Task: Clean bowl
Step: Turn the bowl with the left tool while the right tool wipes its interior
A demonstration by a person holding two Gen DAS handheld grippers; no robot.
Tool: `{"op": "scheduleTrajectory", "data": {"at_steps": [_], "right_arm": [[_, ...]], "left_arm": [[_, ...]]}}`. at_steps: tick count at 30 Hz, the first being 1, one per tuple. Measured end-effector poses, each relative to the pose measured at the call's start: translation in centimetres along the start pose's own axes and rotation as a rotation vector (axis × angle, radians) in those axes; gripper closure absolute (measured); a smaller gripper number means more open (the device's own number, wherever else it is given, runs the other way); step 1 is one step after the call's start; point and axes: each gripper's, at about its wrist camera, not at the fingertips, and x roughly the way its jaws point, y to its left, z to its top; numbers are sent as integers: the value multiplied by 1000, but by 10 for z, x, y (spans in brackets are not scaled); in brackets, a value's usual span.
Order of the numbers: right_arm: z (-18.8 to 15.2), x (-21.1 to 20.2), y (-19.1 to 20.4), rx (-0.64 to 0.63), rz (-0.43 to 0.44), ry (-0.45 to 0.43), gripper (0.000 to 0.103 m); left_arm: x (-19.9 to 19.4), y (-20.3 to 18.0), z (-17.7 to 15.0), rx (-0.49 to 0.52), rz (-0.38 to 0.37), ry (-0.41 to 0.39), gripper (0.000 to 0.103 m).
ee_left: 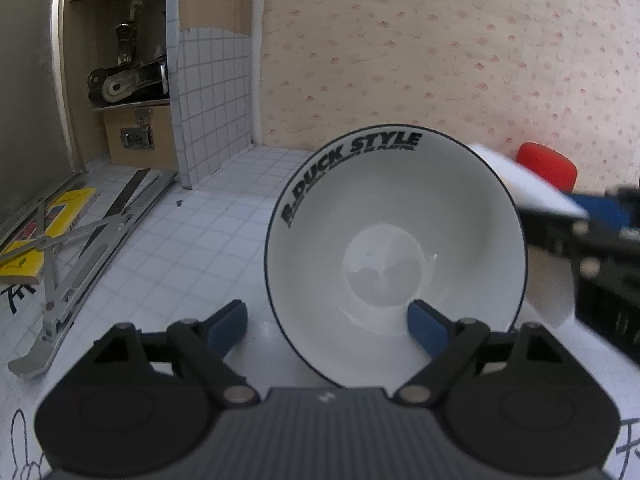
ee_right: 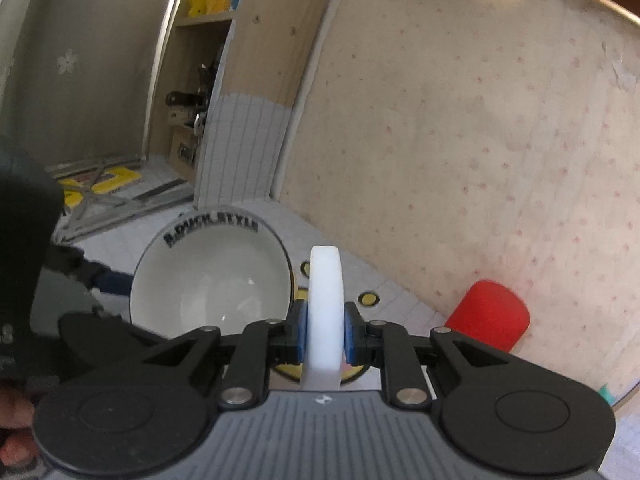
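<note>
Bowl (ee_right: 212,276) left of and beyond pinched white sponge (ee_right: 326,312), mouth tipped toward both cameras.

Right gripper (ee_right: 326,338) clenched on sponge, long axis pointing up-frame; left gripper (ee_left: 326,320) spread wide, near rim between pads, contact unclear. Bowl base hidden; lower rim cut off behind gripper body. Red cup (ee_right: 488,316) lower right, blurred.

Soft even daylight, perhaps from the left, strong fisheye bending at edges, slight motion blur at frame sides
</note>
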Motion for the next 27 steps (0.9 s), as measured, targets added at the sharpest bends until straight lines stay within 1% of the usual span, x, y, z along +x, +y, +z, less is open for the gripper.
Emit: {"op": "scheduleTrajectory", "data": {"at_steps": [5,11,14,15,16,19,22,27], "right_arm": [[-7,4,3,-6,14,22,86],[0,3,2,-4,10,-3,86],[5,2,2,-2,6,-19,86],[5,2,2,-3,5,-19,86],[5,2,3,-8,4,-17,86],[-4,5,3,-8,16,15,86],[-8,8,5,-10,19,29,86],[4,4,1,-7,14,-8,86]], "left_arm": [[2,5,1,-9,9,-1,16],[-3,7,-3,-3,17,3,17],[-6,14,-7,-8,15,0,17],[-3,8,-4,-3,16,2,17],[-1,4,-3,2,18,3,17],[-2,8,-2,0,12,4,17],[-3,7,-3,-1,12,5,17],[-1,4,-1,-4,23,6,17]]}}
